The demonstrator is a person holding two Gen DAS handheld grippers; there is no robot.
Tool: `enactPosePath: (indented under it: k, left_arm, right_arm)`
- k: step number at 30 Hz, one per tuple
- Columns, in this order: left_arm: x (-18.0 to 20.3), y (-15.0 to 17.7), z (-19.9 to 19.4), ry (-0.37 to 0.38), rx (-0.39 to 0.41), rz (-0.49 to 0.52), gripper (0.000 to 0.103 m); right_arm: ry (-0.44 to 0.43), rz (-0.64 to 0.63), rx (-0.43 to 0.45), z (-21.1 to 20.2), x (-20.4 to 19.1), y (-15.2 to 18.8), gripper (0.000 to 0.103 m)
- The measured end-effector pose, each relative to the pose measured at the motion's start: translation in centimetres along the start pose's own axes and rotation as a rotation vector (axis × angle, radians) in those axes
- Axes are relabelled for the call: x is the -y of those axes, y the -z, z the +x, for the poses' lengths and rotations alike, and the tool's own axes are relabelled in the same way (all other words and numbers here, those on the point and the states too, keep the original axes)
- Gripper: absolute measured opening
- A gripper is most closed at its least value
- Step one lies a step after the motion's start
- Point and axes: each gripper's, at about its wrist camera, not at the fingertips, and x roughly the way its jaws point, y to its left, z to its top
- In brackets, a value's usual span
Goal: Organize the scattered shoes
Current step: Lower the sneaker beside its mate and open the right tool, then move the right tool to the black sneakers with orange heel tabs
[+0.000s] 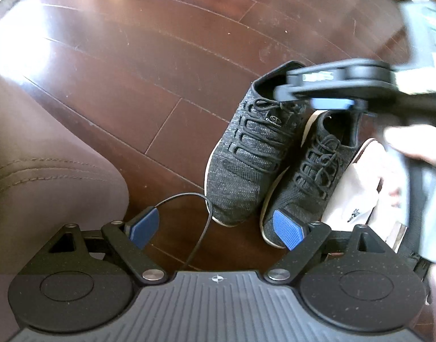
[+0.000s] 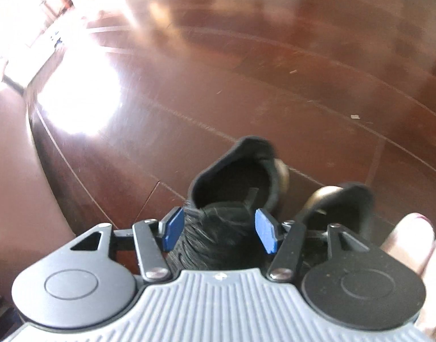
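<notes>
Two dark grey knit sneakers lie side by side on the wood floor, the left sneaker (image 1: 246,154) touching the right sneaker (image 1: 311,176), toes toward me. My left gripper (image 1: 216,226) is open just above their toes, its right pad (image 1: 289,228) over the right sneaker's toe, holding nothing. My right gripper (image 1: 331,82) shows blurred over the heel openings. In the right wrist view it (image 2: 219,229) is open, its pads straddling the tongue of one sneaker (image 2: 226,182) without clearly pinching it. The other sneaker (image 2: 346,199) is to the right.
A white and pink shoe (image 1: 357,196) lies right of the pair. A person's hand (image 1: 411,148) holds the right gripper's handle, and its fingers (image 2: 411,233) show at the right edge. A mauve seamed fabric surface (image 1: 47,156) fills the left. A thin black cable (image 1: 200,228) loops by the toes.
</notes>
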Motion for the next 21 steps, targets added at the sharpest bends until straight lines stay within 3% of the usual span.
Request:
enactPosePath:
  k: [6,12,21]
  left_arm:
    - [1.5,0.7,-0.6,-0.011,0.018,0.058,0.091]
    - [3.9,1.9,-0.7,-0.018,0.039,0.123,0.091]
    - [11.1,4.4,-1.8,-0.021,0.114,0.254,0.093]
  right_arm:
    - [0.021,0.157,0.091,-8.3,3.0,4.9,0.067]
    - [0.067,0.3,0.12,-14.1,5.5,10.5,0.067]
    - [0.155,0.502,0.139,-22.7,12.7,19.1,0.068]
